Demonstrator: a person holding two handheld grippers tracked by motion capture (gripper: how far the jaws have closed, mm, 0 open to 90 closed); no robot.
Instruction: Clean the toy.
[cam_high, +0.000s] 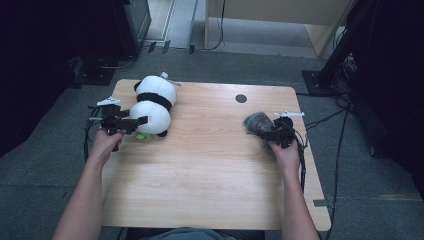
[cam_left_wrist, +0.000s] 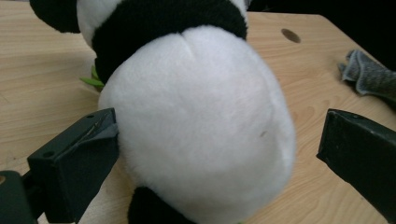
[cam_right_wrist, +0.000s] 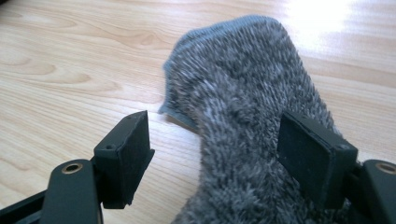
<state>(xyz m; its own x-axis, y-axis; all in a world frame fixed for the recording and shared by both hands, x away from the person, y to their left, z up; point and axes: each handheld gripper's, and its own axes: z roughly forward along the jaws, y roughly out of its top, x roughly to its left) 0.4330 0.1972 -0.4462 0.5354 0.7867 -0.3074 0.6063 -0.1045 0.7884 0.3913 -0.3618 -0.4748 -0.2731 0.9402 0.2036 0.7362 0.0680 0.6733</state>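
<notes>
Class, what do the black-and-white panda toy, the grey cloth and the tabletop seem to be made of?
Black-and-white panda toy: soft plush, seemingly stuffed; short matte pile, rounded body.
Grey cloth: fluffy terry or microfibre, looped fuzzy nap.
Tabletop: light wood or wood-look laminate; grain lines, smooth sheen.

We see a light wooden counter (cam_high: 210, 170) with a round dark hole (cam_high: 241, 98) near its far edge. Around it lies grey carpet (cam_high: 40, 165). Beyond stand a pale wooden cabinet (cam_high: 280, 15), dark stands (cam_high: 345, 45) and trailing cables (cam_high: 345, 130). Light glares off the counter.

panda plush (cam_left_wrist: 196, 130) head cut off; grey cloth (cam_right_wrist: 247, 140) bottom cropped
</notes>
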